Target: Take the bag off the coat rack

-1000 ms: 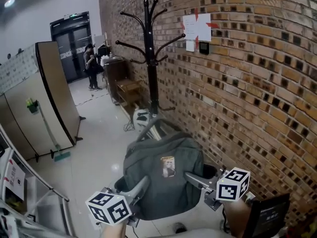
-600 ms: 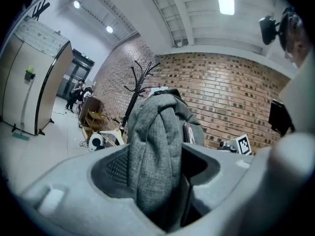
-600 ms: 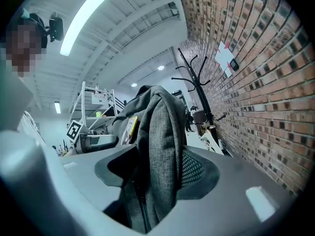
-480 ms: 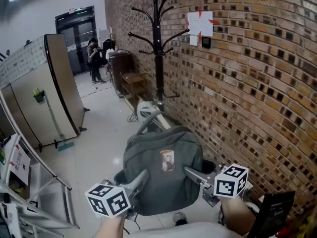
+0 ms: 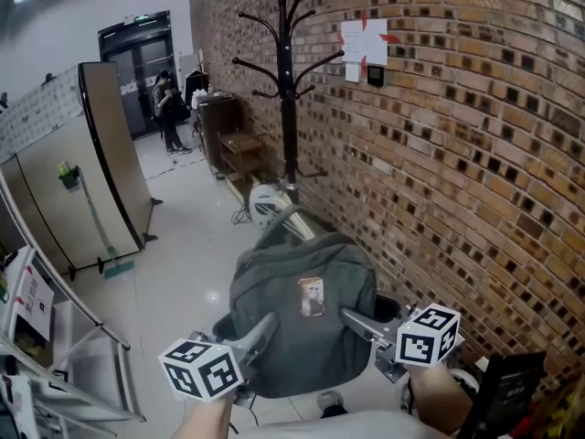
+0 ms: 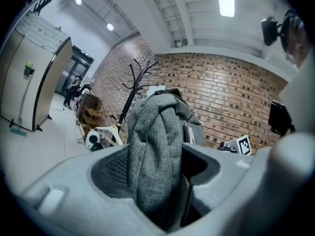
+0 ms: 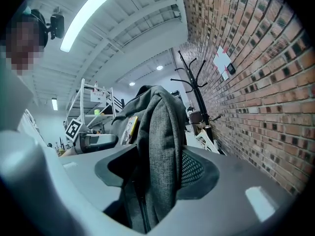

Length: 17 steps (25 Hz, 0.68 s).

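Observation:
A grey backpack with a small picture patch hangs in the air in front of me, held from both sides and apart from the coat rack. The black coat rack stands by the brick wall farther back, its hooks bare. My left gripper is shut on the bag's left edge; the folded grey fabric fills the space between its jaws. My right gripper is shut on the right edge, where the fabric is pinched the same way. The rack shows beyond the bag in both gripper views.
The brick wall runs along the right, with papers pinned to it. A white round object and a wooden shelf sit near the rack's foot. A folding partition and a metal rack stand at the left. A person stands by the far door.
Both grippers keep their hold on the bag. The bag has barely shifted, and the rack now appears slightly more to the right and more upright in the head view.

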### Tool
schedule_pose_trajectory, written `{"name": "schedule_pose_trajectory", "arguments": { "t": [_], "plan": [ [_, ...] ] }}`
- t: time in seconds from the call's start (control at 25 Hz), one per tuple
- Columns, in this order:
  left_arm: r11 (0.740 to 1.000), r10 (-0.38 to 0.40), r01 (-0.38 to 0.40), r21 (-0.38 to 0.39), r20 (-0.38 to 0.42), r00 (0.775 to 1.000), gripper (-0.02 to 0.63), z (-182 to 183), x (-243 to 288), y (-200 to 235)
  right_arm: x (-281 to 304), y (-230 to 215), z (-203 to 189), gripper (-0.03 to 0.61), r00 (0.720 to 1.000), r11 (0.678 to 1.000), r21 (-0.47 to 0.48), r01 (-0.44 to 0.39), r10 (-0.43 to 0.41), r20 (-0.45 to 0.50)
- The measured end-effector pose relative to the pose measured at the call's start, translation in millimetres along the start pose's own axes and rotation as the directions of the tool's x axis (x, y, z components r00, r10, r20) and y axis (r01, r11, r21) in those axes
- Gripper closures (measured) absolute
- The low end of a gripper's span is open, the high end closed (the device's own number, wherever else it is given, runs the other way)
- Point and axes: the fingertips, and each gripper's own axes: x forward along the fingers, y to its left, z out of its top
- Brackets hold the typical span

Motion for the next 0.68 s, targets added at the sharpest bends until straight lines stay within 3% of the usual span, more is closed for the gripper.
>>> {"name": "schedule_pose_trajectory", "arguments": {
  "t": [0.68],
  "plan": [
    [1.0,-0.012,0.012,0.0,0.006,1.0,0.334,2.4,-0.6,-2.3,-3.8,2.9,1.5,0.334,1.0,1.0,-0.009,0.017,-0.016,0.009]
  ]
}}
